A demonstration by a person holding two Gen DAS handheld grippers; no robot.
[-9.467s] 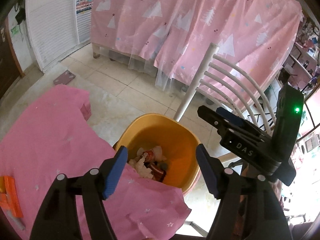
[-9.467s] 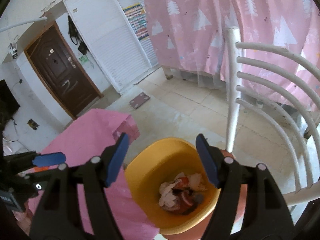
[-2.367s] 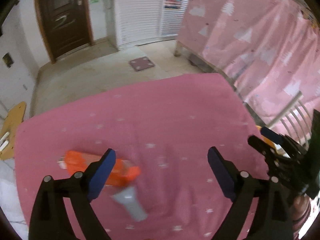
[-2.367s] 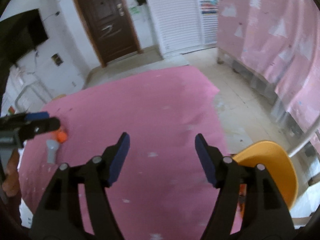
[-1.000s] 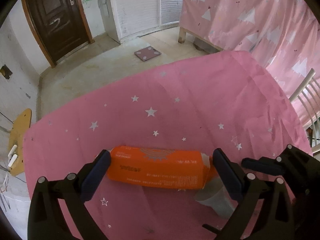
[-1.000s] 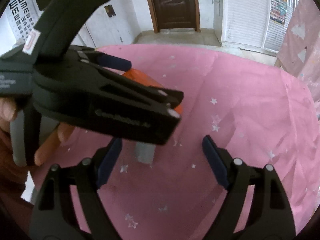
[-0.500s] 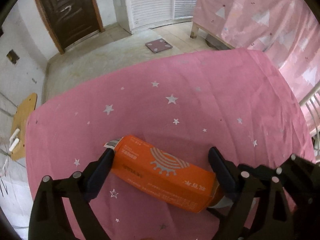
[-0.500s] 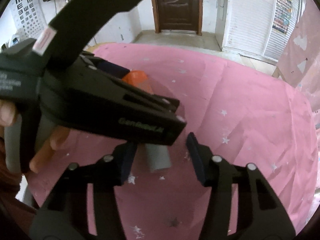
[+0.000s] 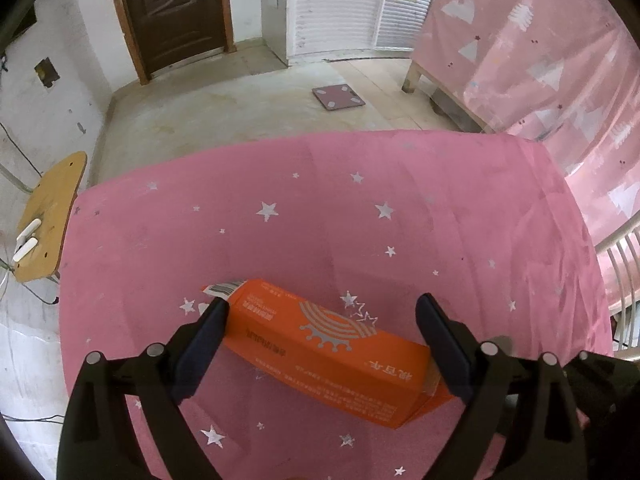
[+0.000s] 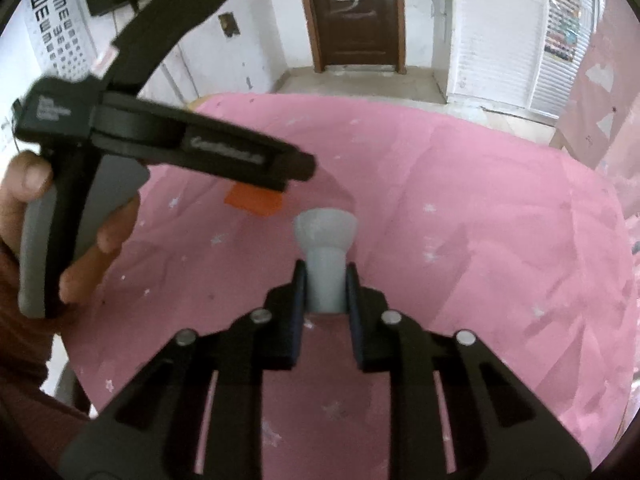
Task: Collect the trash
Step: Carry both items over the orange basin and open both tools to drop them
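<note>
An orange carton (image 9: 332, 350) lies flat on the pink star-print tablecloth (image 9: 320, 208). My left gripper (image 9: 320, 344) is open, its jaws on either side of the carton's ends, close above it. In the right wrist view my right gripper (image 10: 326, 280) is shut on a crushed grey paper cup (image 10: 325, 240), whose flared mouth points away from me. The left gripper's body (image 10: 168, 140) crosses the upper left of that view, with an orange corner of the carton (image 10: 252, 202) showing below it.
A white slatted chair (image 9: 620, 240) stands at the table's right edge. A wooden stool (image 9: 48, 216) is at the left. Beyond the table are bare floor with a bathroom scale (image 9: 338, 98), a brown door (image 9: 172, 8) and a pink curtain (image 9: 540, 60).
My right gripper has closed on the grey cup. My left gripper has moved nearer the carton, which now lies between its open jaws.
</note>
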